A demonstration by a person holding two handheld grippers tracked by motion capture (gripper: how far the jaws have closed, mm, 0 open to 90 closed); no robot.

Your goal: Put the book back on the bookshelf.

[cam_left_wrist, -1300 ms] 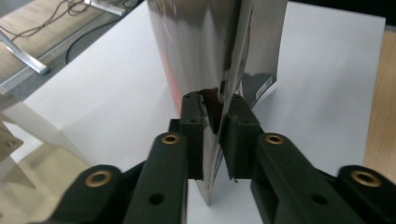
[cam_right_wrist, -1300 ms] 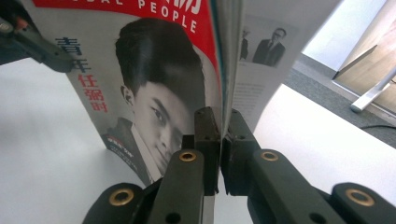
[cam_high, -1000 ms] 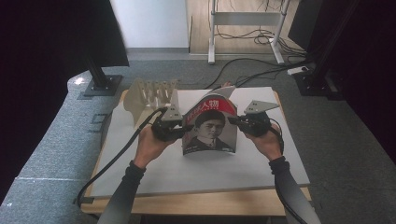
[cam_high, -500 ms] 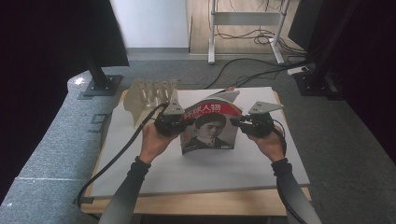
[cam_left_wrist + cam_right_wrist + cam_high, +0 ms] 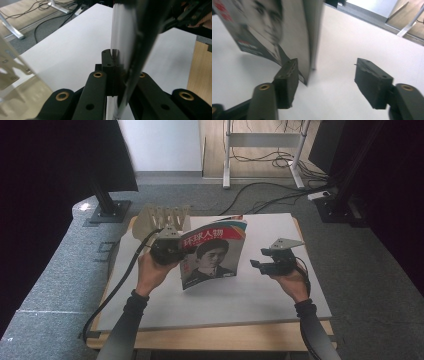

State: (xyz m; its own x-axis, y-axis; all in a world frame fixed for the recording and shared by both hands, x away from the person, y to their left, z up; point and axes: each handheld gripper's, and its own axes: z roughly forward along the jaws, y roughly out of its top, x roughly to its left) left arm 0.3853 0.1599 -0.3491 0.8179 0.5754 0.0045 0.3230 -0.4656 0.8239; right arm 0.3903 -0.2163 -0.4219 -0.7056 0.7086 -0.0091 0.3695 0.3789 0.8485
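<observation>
A magazine (image 5: 212,252) with a red title band and a portrait cover is held upright above the white table top (image 5: 280,295). My left gripper (image 5: 176,251) is shut on its left edge; in the left gripper view the pages (image 5: 125,50) run between the closed jaws. My right gripper (image 5: 256,261) hangs to the right of the magazine, apart from it. Its jaws have just been opening and stand open around nothing (image 5: 325,80). In the right gripper view the magazine (image 5: 277,32) sits ahead and to the left.
A pale wooden rack (image 5: 160,217) with several slots stands at the table's back left corner. A black cable (image 5: 117,285) trails from the left gripper off the table's left side. Monitor stands and floor cables lie beyond the table.
My right gripper has let go of the magazine's right edge and moved right and down. The left gripper has carried the magazine a little to the left, still upright.
</observation>
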